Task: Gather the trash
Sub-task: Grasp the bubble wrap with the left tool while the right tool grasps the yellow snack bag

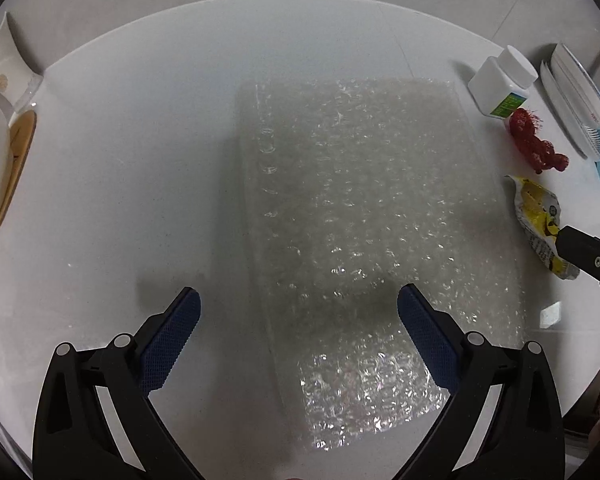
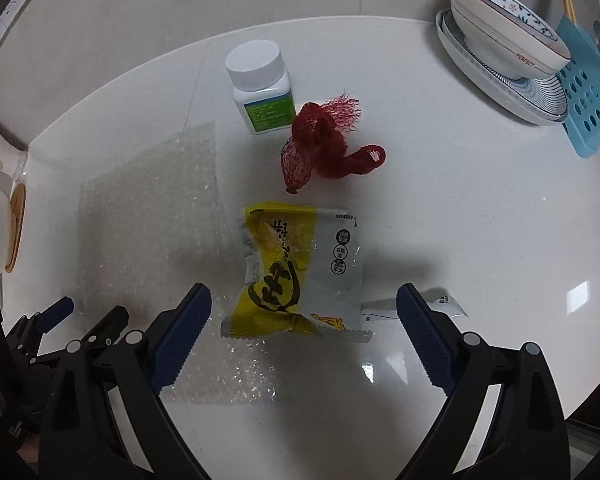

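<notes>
A clear sheet of bubble wrap [image 1: 364, 216] lies flat on the white table, and my left gripper [image 1: 299, 330] hovers open over its near left edge. In the right wrist view the bubble wrap [image 2: 148, 224] lies left of a yellow and silver snack wrapper [image 2: 296, 268]. My right gripper [image 2: 304, 330] is open just above the wrapper's near end. A red mesh net [image 2: 324, 148] is crumpled beyond the wrapper, with a white pill bottle [image 2: 262, 86] behind it. The left view shows the wrapper [image 1: 540, 220], net [image 1: 534, 140] and bottle [image 1: 502, 82] at the right.
A small white paper scrap [image 2: 440, 304] lies by my right fingertip. A patterned bowl [image 2: 504, 36] on stacked plates and a light blue perforated rack [image 2: 588, 100] stand at the far right. White dishes and a wooden-rimmed piece [image 1: 14, 160] sit at the table's left edge.
</notes>
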### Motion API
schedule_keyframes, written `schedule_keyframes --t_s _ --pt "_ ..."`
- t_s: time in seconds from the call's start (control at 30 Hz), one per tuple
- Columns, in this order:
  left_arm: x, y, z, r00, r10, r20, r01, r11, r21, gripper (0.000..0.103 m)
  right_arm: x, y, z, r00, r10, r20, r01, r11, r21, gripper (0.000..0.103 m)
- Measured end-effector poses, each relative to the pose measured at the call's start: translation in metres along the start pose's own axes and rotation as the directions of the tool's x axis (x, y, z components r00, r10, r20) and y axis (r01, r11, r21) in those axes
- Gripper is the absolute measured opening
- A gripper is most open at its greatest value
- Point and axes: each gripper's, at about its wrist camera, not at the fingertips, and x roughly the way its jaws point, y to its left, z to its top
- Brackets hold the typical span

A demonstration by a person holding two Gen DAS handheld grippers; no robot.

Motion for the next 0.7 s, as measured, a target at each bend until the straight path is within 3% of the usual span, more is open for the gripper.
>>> schedule_keyframes --t_s 0.4,0.6,0.7 --pt "0.004 0.008 0.003 1.000 -0.005 -0.005 0.005 1.000 -0.014 0.097 0.004 -0.015 0.013 0.999 0.025 -0.041 -0.023 0.998 0.053 0.090" --pt "0.007 0.002 0.012 1.000 0.005 -0.001 -0.005 1.000 -0.003 0.096 0.021 -0.013 0.028 0.998 -0.001 -0.067 0.005 0.998 0.061 0.090" --pt "0.006 -0.001 0.010 1.000 0.015 -0.008 -0.016 1.000 -0.001 0.093 0.031 -0.011 0.033 0.996 -0.019 -0.090 0.025 0.998 0.066 0.083"
